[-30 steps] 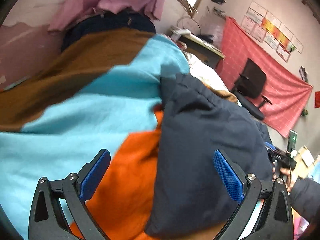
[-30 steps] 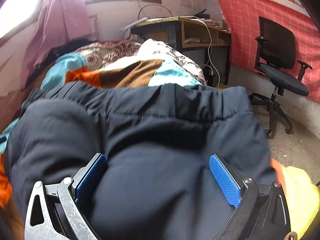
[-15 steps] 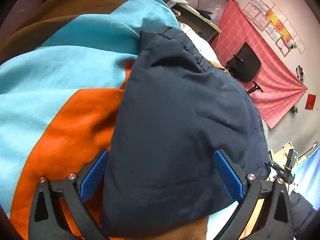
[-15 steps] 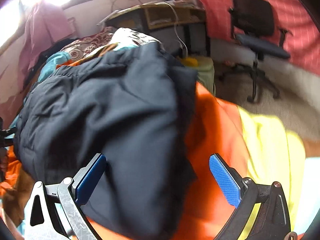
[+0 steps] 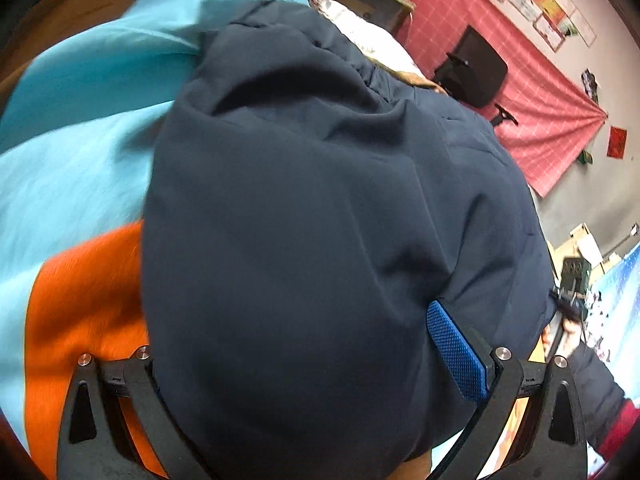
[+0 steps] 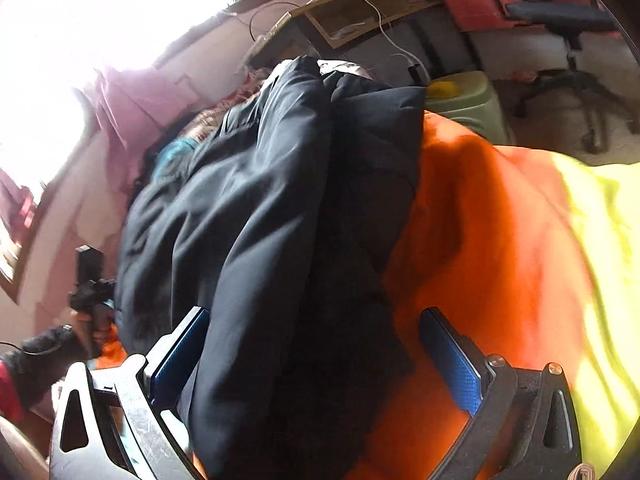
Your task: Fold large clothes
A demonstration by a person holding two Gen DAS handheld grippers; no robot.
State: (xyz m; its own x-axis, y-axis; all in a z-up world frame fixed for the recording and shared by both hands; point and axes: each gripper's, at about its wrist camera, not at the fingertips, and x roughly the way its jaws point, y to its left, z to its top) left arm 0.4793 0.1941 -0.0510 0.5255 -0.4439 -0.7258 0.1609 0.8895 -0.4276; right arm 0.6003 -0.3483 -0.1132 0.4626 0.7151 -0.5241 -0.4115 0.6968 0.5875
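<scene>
Left wrist view: your left gripper (image 5: pixel 304 360) gapes over the dark jacket (image 5: pixel 320 208). Your right gripper (image 6: pixel 316 356) gapes too, ungripped. Next, pinch an edge to fold.

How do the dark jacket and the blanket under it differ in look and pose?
The jacket is one plain dark navy; the blanket has bright blue, orange and brown blocks, plus yellow in the right wrist view. The jacket is bunched into a puffy, creased mound; the blanket lies spread out beneath it. The jacket sits between the pads of both open claws; the blanket does not. Both are soft fabric.
</scene>
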